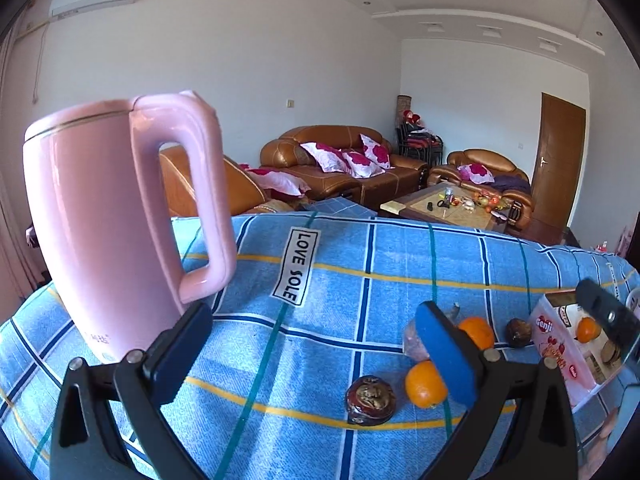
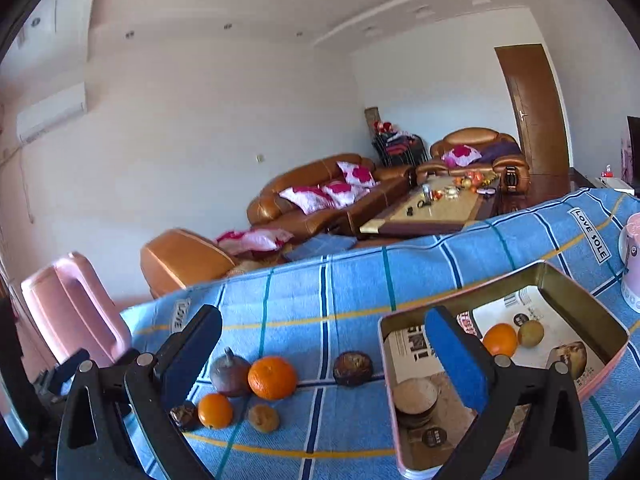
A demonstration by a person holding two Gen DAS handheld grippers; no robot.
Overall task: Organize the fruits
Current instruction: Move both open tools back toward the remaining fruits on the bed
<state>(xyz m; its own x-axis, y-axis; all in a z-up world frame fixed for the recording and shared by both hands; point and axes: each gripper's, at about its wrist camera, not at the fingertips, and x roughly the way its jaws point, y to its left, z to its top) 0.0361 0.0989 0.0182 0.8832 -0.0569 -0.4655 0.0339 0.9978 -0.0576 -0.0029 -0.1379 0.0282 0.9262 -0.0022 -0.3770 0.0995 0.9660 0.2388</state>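
Note:
Loose fruit lies on a blue checked cloth [image 2: 344,292]: a large orange [image 2: 272,377], a small orange [image 2: 215,410], a purple onion-like fruit [image 2: 230,374], a brown fruit [image 2: 263,418] and two dark round fruits [image 2: 353,368] [image 2: 185,417]. A pink tin box [image 2: 552,280] on the right holds an orange [image 2: 500,339] and a yellowish fruit [image 2: 530,333]. My right gripper [image 2: 324,352] is open and empty above the cloth. My left gripper [image 1: 312,356] is open and empty; an orange [image 1: 425,385] and a dark fruit [image 1: 370,399] lie near its right finger. The box also shows in the left wrist view [image 1: 560,344].
A pink kettle [image 1: 112,220] stands on the cloth at the left, close to my left gripper's left finger. A pink-white cup [image 2: 632,264] stands at the far right edge. Brown sofas [image 1: 344,160] and a coffee table [image 1: 452,204] lie beyond the table.

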